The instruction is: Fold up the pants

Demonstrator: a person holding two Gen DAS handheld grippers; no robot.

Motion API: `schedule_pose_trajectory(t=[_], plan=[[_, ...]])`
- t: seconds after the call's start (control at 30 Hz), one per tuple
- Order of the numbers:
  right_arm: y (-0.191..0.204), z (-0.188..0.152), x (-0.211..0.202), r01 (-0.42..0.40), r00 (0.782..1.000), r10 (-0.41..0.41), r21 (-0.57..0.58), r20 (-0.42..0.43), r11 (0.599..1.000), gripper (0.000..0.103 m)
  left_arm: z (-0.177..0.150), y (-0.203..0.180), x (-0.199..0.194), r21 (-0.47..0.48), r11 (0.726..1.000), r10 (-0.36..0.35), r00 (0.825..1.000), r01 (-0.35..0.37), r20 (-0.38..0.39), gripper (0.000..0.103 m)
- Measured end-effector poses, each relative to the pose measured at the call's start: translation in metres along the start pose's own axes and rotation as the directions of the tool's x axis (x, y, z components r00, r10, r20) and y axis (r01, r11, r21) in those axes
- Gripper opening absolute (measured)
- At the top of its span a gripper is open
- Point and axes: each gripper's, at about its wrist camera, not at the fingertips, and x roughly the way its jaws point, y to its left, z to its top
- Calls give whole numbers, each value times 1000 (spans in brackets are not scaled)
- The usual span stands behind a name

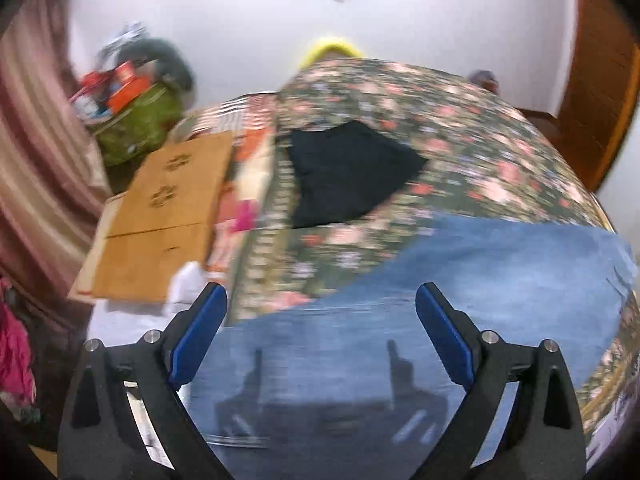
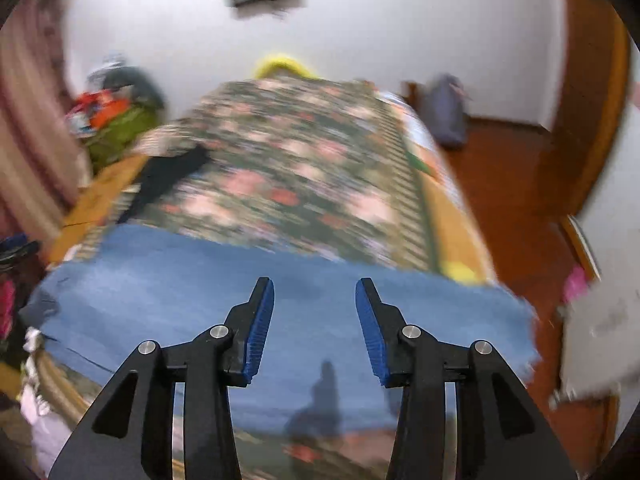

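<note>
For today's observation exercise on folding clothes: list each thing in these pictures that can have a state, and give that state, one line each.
Jeans: spread flat across the near end of the bed, not gripped.
Black garment: lying flat further up the bed, apart from the jeans.
Floral bedspread: spread over the bed.
Left gripper: open, nothing between its pads.
Right gripper: open, nothing between its pads.
Green bag: stuffed full, on the floor beside the bed.

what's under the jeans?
The blue jeans lie flat on a floral bedspread, which shows past their far edge and near the camera. The part beneath the denim is covered. Neither gripper is holding any fabric.
</note>
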Motion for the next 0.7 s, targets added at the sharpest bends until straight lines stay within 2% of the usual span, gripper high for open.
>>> schedule_pose_trajectory(t=[0.1,0.2,0.37,0.43,0.53,0.6,0.67,0.7], plan=[[57,19,19,-97,995,98,-91,6,991,44,-2,54,11,-71,997,6,999,-9,-37,96],[107,31,46,-179,984,178,-163,-21,970,45,-9,96,30,-129,992,-1,996,-11,-85,96],[180,40,104,-264,964,246,-259,-99,929,45,-34,133,73,-197,980,-50,985,16,-168,95],[202,42,132,-290,955,259,-271,-143,918,45,-47,140,93,-225,974,-89,972,39,-216,83],[223,44,163,-323,939,271,-276,-210,905,45,-66,144,121,-274,957,-178,943,99,-283,72],[234,44,182,-328,932,260,-283,-252,901,45,-78,144,127,-301,943,-231,927,139,-296,68],[242,44,200,-329,924,243,-292,-294,898,45,-84,141,127,-314,933,-272,918,177,-288,60],[245,43,207,-335,918,240,-292,-315,896,45,-86,139,126,-324,924,-302,909,204,-287,53]])
